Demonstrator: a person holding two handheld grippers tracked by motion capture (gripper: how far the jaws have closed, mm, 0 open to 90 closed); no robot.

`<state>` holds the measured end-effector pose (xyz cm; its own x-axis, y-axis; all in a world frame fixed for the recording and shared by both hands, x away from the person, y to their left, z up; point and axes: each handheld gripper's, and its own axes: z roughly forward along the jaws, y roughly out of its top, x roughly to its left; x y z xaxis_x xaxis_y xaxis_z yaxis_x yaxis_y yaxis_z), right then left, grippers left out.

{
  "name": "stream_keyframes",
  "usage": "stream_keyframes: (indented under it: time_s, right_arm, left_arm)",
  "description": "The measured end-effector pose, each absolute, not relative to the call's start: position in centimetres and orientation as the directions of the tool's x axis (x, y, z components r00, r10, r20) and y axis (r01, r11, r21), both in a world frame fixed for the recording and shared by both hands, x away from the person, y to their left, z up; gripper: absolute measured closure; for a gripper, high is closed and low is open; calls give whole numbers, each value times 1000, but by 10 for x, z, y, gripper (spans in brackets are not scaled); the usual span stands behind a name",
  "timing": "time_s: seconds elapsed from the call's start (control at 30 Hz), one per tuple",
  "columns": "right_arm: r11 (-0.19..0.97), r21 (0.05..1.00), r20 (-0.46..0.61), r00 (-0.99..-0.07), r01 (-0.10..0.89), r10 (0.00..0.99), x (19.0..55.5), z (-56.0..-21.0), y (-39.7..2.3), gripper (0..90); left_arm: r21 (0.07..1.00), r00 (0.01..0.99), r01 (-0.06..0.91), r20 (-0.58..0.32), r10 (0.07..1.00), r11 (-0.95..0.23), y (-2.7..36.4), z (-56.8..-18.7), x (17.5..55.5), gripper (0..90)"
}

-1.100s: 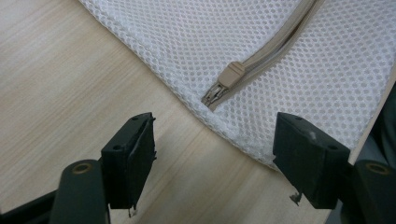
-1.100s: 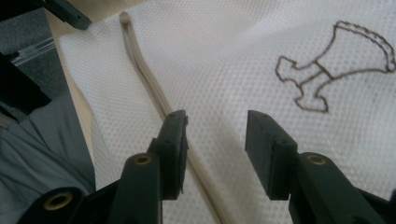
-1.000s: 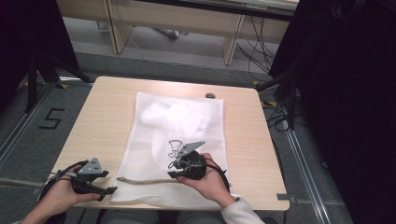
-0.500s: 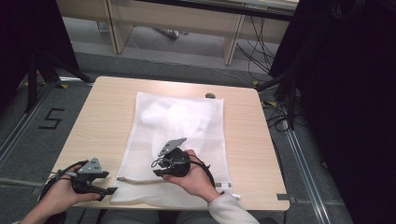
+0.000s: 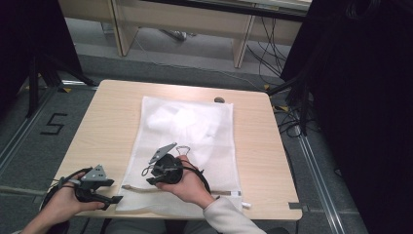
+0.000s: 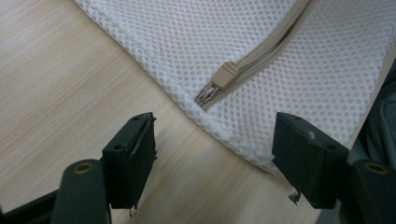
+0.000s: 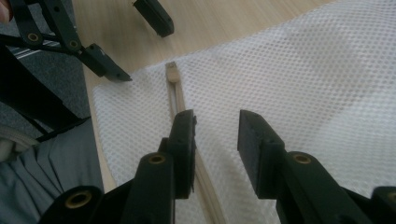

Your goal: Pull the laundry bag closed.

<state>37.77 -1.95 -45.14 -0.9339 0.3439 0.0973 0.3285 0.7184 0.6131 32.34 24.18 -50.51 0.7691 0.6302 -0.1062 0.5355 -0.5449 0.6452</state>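
While both grippers' jaws gape empty, the mesh bag (image 5: pixel 187 146) lies lengthwise away from the person.

We see the mesh bag (image 5: pixel 185 146) lying flat on the worktop (image 5: pixel 107 126), its zipper (image 5: pixel 136 188) along the bag's near edge. Our left gripper (image 5: pixel 109 192) sits left of the bag's near corner; our right gripper (image 5: pixel 156 175) hovers over the bag, just behind the zipper.

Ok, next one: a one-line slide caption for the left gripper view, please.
Open left gripper poised over the wooden table, its jaws framing the beige zipper pull at the mesh laundry bag corner.
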Motion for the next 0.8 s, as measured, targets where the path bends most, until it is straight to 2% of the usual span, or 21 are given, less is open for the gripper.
stream_keyframes:
  time_s: [0.8]
  right_arm:
    - [761,559,147,-942,330,300,381,-473,35,690]
  left_arm:
    - [648,769,539,-117,629,-538,241,-505,324,298]
